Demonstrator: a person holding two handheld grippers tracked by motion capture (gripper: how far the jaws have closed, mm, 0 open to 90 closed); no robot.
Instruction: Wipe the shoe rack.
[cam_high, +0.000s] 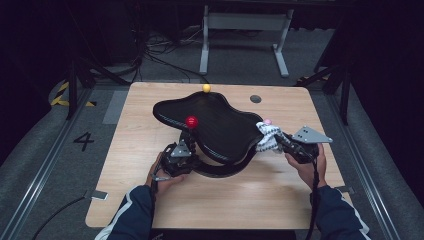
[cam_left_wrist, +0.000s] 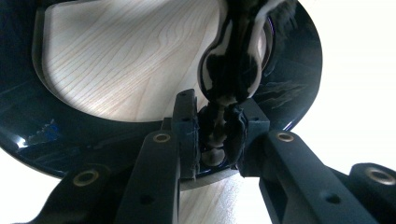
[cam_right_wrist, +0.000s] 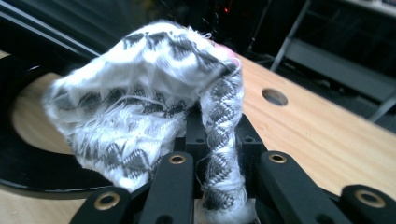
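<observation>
Right claw (cam_right_wrist: 219, 186) clenched on a crumpled white-and-grey zigzag cloth (cam_right_wrist: 140, 112), frayed at its edges.

High view is dim with dark surroundings and an evenly lit wooden surface (cam_high: 150, 200); left gripper view is blown out white at both sides with glare on the glossy black frame (cam_left_wrist: 229, 60); right gripper view shows a soft, blurred cloth (cam_right_wrist: 140, 107).

Wooden table (cam_high: 210, 200), yellow ball (cam_high: 206, 88) at its far edge, round hole (cam_high: 255, 98), white metal stand (cam_high: 245, 30) behind
</observation>
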